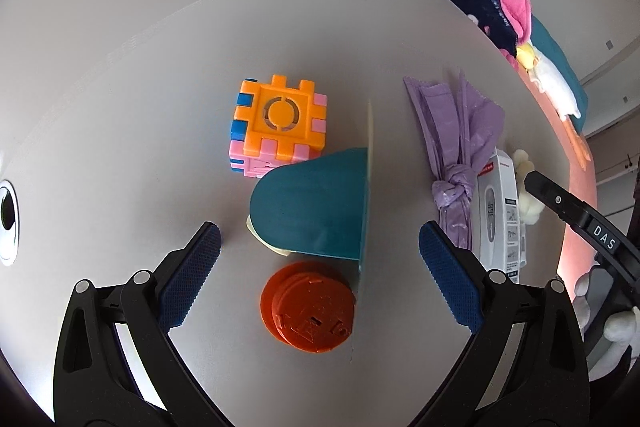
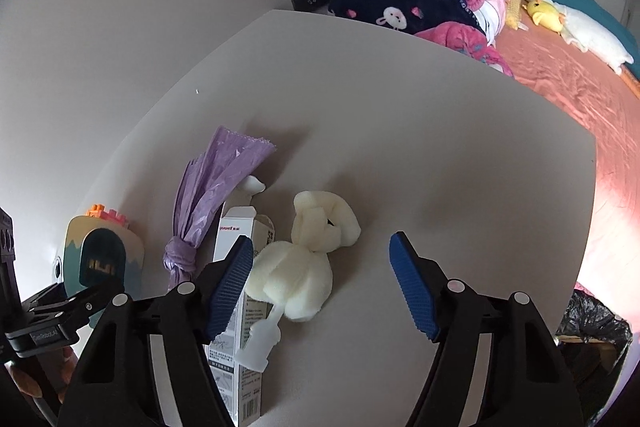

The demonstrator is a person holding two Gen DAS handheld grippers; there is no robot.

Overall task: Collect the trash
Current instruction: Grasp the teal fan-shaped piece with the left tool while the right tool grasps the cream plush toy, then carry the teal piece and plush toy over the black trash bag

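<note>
Trash here, as I read it, is the white carton [image 2: 240, 327] lying flat on the grey table [image 2: 440, 147], with the knotted purple plastic bag [image 2: 200, 203] just beside it on one side and a cream plush toy [image 2: 304, 267] overlapping its other edge. My right gripper [image 2: 320, 287] hangs above that cluster with its jaws partly open and nothing between the pads; one blue pad sits over the carton, and the plush lies in the gap. That is my main worry: if I close from this line I think I'd catch the soft toy rather than the carton, or drag both. The carton is thin and flat, so the pads may slide over it instead of pinching an edge. My left gripper [image 1: 320, 267] is wide open and empty too, over a teal arch-shaped toy [image 1: 316, 203], an orange-red round piece [image 1: 308, 311] and a block cube [image 1: 276, 123]; none of these look like rubbish, and a careless descent could knock them. A black-lined bin [image 2: 592, 331] shows past the table edge; I could miss it on the drop.
</note>
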